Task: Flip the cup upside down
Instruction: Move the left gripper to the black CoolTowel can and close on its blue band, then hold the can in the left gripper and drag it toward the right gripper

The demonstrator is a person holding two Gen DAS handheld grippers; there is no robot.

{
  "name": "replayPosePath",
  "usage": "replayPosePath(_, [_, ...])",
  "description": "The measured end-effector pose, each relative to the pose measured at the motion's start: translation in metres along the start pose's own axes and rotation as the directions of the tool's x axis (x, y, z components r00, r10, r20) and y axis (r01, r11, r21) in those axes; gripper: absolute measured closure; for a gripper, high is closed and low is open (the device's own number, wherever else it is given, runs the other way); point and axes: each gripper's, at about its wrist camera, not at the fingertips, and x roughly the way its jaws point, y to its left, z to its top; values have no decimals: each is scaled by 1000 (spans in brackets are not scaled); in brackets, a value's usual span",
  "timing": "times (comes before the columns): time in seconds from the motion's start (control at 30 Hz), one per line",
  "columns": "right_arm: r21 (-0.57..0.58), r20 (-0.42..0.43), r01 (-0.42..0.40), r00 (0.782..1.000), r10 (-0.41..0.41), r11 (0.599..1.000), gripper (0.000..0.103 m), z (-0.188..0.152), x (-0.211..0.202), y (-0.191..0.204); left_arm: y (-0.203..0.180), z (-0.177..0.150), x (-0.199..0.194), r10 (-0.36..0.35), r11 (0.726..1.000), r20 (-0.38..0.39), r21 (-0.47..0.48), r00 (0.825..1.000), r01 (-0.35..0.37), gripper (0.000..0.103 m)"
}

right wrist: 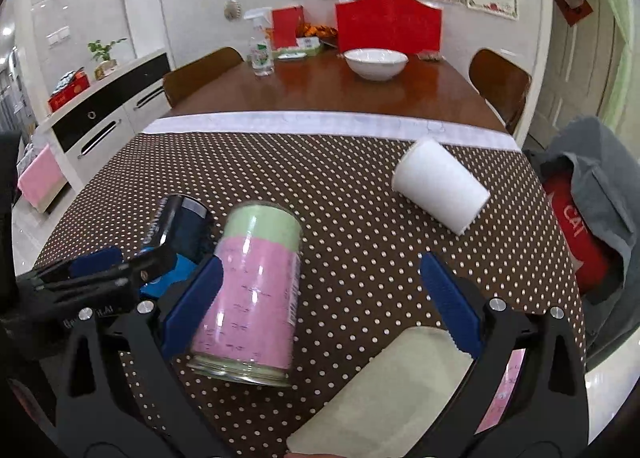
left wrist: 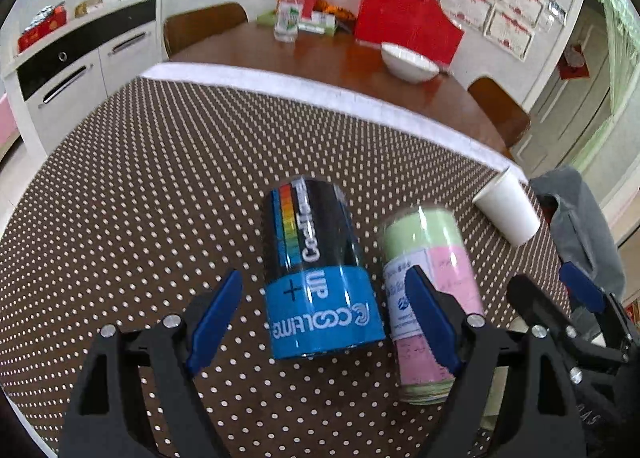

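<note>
A black and blue cup [left wrist: 316, 274] stands upside down on the dotted tablecloth [left wrist: 140, 185], between the fingers of my open left gripper [left wrist: 326, 322], untouched. A pink and green cup [left wrist: 432, 294] stands upside down to its right; in the right wrist view this pink and green cup [right wrist: 252, 294] sits just inside the left finger of my open right gripper [right wrist: 324, 306]. A white paper cup [right wrist: 440, 187] lies on its side at the far right; it also shows in the left wrist view [left wrist: 508, 209].
A pale cloth or sheet [right wrist: 384, 398] lies at the near edge under the right gripper. A grey garment over a red bag [right wrist: 592, 225] hangs off the right side. A white bowl [right wrist: 376, 63], spray bottle [right wrist: 262, 51] and red bag [right wrist: 390, 23] stand on the wooden table beyond.
</note>
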Motion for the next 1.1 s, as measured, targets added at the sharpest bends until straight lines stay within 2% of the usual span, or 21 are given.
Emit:
replayPosePath(0.13, [18,-31,-33,999,34,999,6,-3,5,-3,-5,-4,13,9,1000,-34,15,999,-8,21])
replayPosePath(0.23, [3,-27,-26,999,26,1000,6,-4,4,0,-4,-3,18,23,1000,-39,6,999,-23,21])
replayPosePath(0.47, [-9,-22,-19,1000,19,1000,6,-5,3,1,10,1,36,40,996,-78,-78,996,-46,21])
replayPosePath(0.57, [-1,-23,-23,999,23,1000,6,-4,3,-1,17,3,45,-19,994,-125,-113,992,4,37])
replayPosePath(0.63, [2,-25,-24,999,24,1000,6,-4,4,-1,19,2,44,12,995,-111,-99,994,-23,37])
replayPosePath(0.67, [1,-25,-24,999,24,1000,6,-4,4,-1,15,1,44,60,995,-95,-69,994,-67,37])
replayPosePath(0.7, [0,-25,-23,999,23,1000,6,-4,4,-1,14,0,44,75,995,-90,-57,993,-80,37])
replayPosePath(1.1, [-6,-22,-18,1000,17,1000,6,-4,4,1,10,-4,27,85,996,-85,10,993,-84,37])
